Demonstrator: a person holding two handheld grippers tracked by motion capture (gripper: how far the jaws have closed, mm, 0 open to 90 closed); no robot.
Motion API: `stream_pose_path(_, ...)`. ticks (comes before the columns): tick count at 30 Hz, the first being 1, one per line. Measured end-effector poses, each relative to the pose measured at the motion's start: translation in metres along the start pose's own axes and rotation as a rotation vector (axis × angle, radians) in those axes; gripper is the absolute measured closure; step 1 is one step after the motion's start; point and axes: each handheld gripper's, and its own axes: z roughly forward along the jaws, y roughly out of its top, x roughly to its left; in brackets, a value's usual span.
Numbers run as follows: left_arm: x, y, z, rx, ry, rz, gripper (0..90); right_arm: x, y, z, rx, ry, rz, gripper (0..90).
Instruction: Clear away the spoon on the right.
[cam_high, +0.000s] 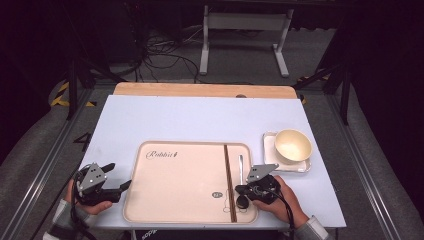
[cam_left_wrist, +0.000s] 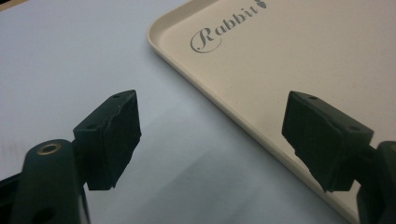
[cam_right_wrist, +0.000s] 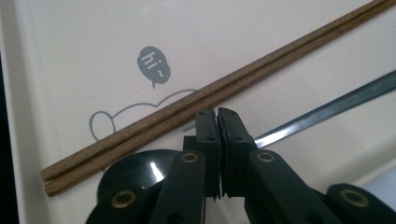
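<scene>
Two utensils lie on the tray (cam_high: 180, 175): chopsticks (cam_high: 229, 180) and a spoon (cam_high: 241, 172). Right gripper (cam_high: 243, 190) jaws are pressed together over the spoon; a grip cannot be confirmed. Left gripper (cam_high: 120, 176) is spread beside the tray. Bowl (cam_high: 293, 145) sits on its dish (cam_high: 270, 150), apparently untouched.

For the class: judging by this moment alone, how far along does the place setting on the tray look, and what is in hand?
Looks done: chopsticks and a spoon lie on the tray. In hand: nothing visibly; the right gripper is shut above the spoon's bowl, and no grip on it can be seen, while the left gripper is open and empty at the tray's left edge. Probably left: the bowl on its square dish, off the tray.
</scene>
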Motion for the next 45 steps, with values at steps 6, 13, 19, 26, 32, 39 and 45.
stream_pose_path(6,0.0,0.001,0.0,0.001,-0.001,0.004,20.3,0.0,-0.001,-0.004,-0.025,-0.004,-0.003,85.5)
stream_pose_path(13,0.001,0.0,0.0,0.001,0.0,0.0,20.4,-0.003,0.0,-0.014,-0.069,-0.038,-0.011,83.5)
stream_pose_path(19,0.001,0.001,0.001,0.003,-0.001,-0.002,20.4,-0.008,0.004,-0.027,-0.113,-0.07,-0.009,80.7)
stream_pose_path(26,0.002,0.001,0.002,0.005,-0.005,-0.002,20.4,-0.021,0.006,-0.043,-0.151,-0.133,0.012,75.8)
stream_pose_path(32,0.001,-0.001,0.001,0.007,-0.002,0.006,20.6,-0.039,0.006,-0.061,-0.189,-0.212,0.046,72.6)
stream_pose_path(39,0.0,-0.003,-0.002,0.007,-0.001,0.001,20.6,-0.064,0.003,-0.082,-0.224,-0.316,0.105,63.6)
stream_pose_path(45,0.0,-0.004,-0.001,0.014,0.001,0.004,20.6,-0.085,-0.002,-0.095,-0.221,-0.38,0.193,47.5)
